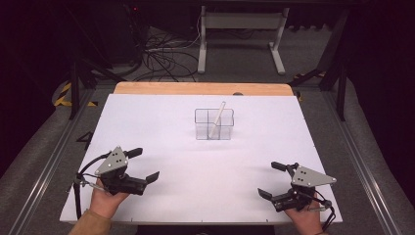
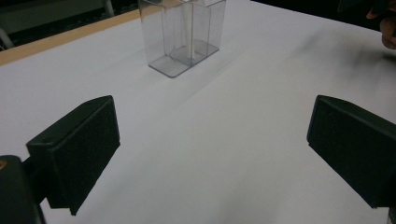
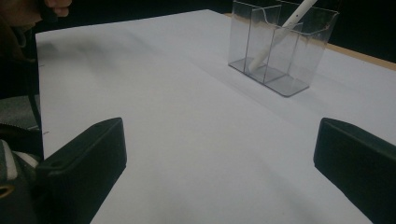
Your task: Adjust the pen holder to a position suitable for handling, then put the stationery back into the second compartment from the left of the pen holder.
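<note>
Clear plastic is what I am dealing with: a small divided holder [image 1: 214,124] stands near the middle of the white table [image 1: 147,127], well apart from both of my grippers. A white pen [image 1: 217,119] leans in it, its foot down in one of the compartments on the nearer side and its top sticking out past the rim toward the far right. In the right gripper view the pen [image 3: 280,33] crosses a divider wall at a slant, so it rests against plastic on its way up.

My left gripper [image 1: 146,164] sits near the front left corner with its jaws spread wide and nothing between them. My right gripper [image 1: 270,180] sits near the front right corner, jaws likewise wide apart and empty. Both point inward, toward the holder [image 2: 182,35].

I judge the step in hand to be the reach for the pen, and the right gripper looks better placed, since the free top leans to that side. I would approach above the rim and close on the exposed upper part of the shaft, not down inside the walls, where the jaws could hit the plastic. The holder looks light and could slide or tip, so I would pull the pen out along its own slant rather than straight up. If it drags, I would bring the left gripper in to steady the holder's wall.
</note>
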Available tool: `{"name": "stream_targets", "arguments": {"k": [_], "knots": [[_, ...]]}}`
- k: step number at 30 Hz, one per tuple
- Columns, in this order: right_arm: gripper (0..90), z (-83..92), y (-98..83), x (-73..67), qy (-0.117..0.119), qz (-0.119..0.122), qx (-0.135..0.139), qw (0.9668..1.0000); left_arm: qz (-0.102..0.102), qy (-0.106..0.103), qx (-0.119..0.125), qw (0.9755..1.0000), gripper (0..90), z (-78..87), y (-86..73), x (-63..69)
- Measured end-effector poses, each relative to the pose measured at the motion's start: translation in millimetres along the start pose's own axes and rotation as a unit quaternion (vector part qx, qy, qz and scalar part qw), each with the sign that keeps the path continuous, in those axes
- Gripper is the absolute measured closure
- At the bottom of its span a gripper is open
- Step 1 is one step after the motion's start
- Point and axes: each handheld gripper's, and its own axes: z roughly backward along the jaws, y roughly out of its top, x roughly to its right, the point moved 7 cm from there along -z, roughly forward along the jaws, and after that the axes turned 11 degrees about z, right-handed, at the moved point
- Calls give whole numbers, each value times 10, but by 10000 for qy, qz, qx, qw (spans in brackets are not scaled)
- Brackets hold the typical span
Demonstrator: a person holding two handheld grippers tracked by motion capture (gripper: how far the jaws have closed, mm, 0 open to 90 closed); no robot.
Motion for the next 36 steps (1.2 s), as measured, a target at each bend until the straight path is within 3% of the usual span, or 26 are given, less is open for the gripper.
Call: {"name": "stream_targets", "arguments": {"k": [4, 11, 20, 26, 32, 36], "knots": [[28, -4, -4, 0, 2, -5, -14, 10000, 153, -50, -42, 9999, 32, -6, -142, -27], [28, 0, -8, -6, 10, 1, -29, 10000, 245, 12, -82, 9997, 31, 45, -358, -65], [28, -17, -29, -6, 32, -2, -77, 10000, 148, 150, -87, 9997, 31, 141, -555, -90], [28, -27, -40, 0, 25, -18, -117, 9999, 295, 124, 51, 9995, 31, 154, -561, -151], [28, -25, -43, 0, 16, -33, -114, 9999, 278, 180, 45, 9994, 31, 132, -539, -142], [28, -24, -44, 3, 16, -20, -113, 9999, 465, 159, -80, 9988, 27, 139, -524, -129]]}}
